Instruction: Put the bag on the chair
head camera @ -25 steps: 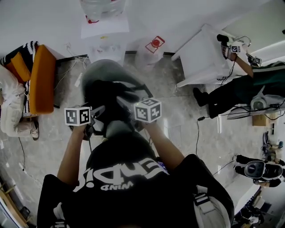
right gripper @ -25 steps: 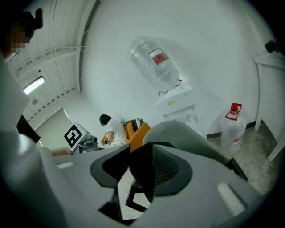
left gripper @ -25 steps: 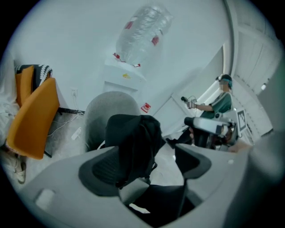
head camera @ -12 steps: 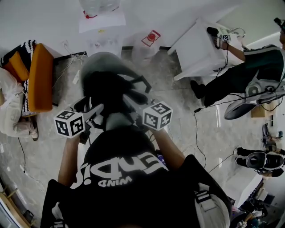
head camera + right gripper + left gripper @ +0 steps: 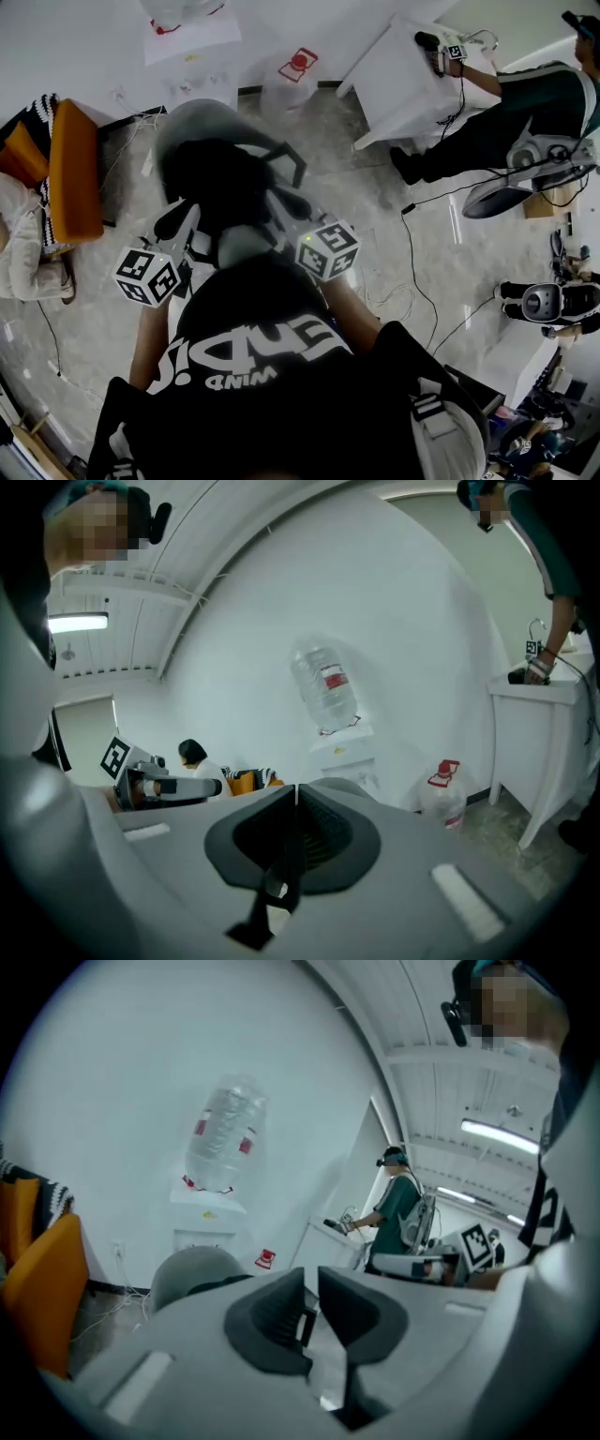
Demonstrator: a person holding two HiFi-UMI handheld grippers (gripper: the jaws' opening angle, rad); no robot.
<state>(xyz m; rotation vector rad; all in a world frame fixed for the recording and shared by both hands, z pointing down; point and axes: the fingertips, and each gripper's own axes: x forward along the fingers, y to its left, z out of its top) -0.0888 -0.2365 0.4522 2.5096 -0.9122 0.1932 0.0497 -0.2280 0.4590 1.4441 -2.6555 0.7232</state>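
Observation:
A black bag [image 5: 217, 178] lies on the seat of a grey chair [image 5: 192, 122] straight ahead of me. Both grippers hover just short of it, on my side. My left gripper [image 5: 185, 218] points at the bag's near left edge, and its jaws have just been closing; in the left gripper view [image 5: 311, 1290] the pads stand almost together with nothing between them. My right gripper [image 5: 279, 202] sits at the bag's near right side. Its jaws have also just been closing, and in the right gripper view [image 5: 296, 803] the pads meet, empty. The chair's top [image 5: 192, 1267] shows beyond the left pads.
A water dispenser [image 5: 187, 42] with its bottle [image 5: 225, 1133] stands against the wall behind the chair, with a water jug [image 5: 286, 80] on the floor beside it. An orange chair [image 5: 73, 159] is at left. At right are a white table [image 5: 403, 80], a person in green [image 5: 511, 108], and cables [image 5: 427, 281].
Both grippers have drawn back from the bag toward my body and risen. Their jaws have gone from wide apart to closed. The bag stays on the chair.

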